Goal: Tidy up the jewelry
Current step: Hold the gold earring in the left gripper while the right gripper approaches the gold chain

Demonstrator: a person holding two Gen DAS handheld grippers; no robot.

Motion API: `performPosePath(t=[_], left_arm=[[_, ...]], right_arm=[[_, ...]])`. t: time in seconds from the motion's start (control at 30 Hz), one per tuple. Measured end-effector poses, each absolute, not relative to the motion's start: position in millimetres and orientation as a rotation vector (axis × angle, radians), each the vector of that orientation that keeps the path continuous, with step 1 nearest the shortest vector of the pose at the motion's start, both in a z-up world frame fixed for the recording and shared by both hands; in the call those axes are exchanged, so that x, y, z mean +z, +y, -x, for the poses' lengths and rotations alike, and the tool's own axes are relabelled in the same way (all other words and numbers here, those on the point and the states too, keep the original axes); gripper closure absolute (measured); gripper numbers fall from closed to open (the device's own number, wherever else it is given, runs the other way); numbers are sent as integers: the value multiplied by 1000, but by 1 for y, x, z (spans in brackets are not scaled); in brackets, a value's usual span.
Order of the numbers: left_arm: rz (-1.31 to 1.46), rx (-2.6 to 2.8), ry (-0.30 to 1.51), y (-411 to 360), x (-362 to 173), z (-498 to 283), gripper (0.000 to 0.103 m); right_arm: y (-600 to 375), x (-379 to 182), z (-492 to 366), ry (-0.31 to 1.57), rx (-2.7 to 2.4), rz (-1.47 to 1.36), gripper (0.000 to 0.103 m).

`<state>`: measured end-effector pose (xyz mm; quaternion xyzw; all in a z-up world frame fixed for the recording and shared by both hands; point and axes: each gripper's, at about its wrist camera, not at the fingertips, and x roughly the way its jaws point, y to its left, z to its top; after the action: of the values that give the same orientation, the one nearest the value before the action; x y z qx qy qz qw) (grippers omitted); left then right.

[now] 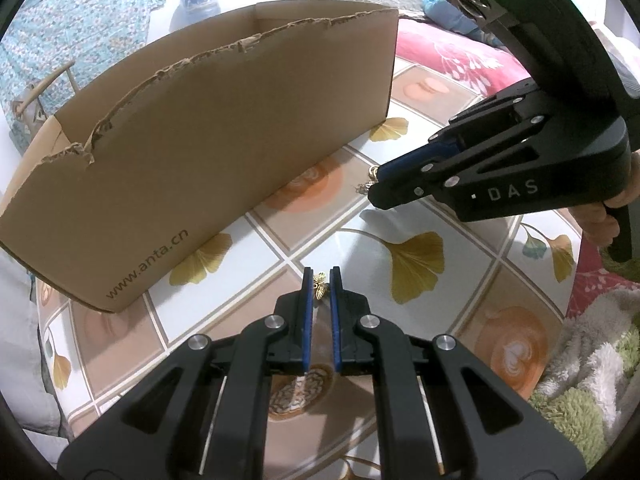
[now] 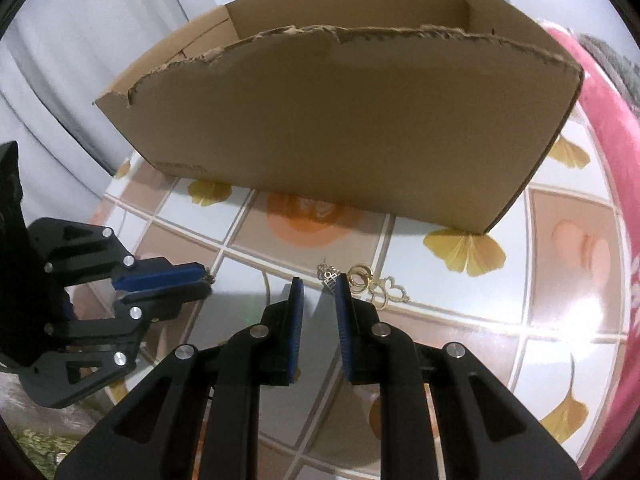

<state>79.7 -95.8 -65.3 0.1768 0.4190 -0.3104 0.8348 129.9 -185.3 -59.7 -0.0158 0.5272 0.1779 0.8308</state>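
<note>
My left gripper (image 1: pixel 321 276) is shut on a tiny gold butterfly earring (image 1: pixel 320 282), held just above the tablecloth. In the right wrist view it (image 2: pixel 208 278) comes in from the left. My right gripper (image 2: pixel 319 282) points down at the table with a narrow gap between its jaws and nothing pinched. A small silver earring (image 2: pixel 329 278) lies just beyond its tips, near the right finger. Gold rings (image 2: pixel 360 276) and a gold butterfly outline (image 2: pixel 390 293) lie to the right of that finger. From the left wrist view the right gripper (image 1: pixel 372 184) hovers beside the cardboard box (image 1: pixel 220 140).
The open brown box (image 2: pixel 340 120) with a torn rim stands behind the jewelry on a tablecloth (image 1: pixel 416 264) printed with ginkgo leaves. A pink floral blanket (image 1: pixel 452 52) borders the table at the right and a fluffy towel (image 1: pixel 580 380) at the lower right. A hand (image 1: pixel 600 216) grips the right handle.
</note>
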Motion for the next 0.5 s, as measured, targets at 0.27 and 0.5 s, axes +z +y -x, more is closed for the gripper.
performPosePath(t=[0.27, 0.5], left_arm=[[-374, -658, 890, -96, -67, -80, 96], [-367, -658, 894, -93, -70, -81, 96]], right_arm=[[-189, -59, -129, 1118, 380, 24, 86], [-189, -59, -121, 1170, 454, -54, 86]])
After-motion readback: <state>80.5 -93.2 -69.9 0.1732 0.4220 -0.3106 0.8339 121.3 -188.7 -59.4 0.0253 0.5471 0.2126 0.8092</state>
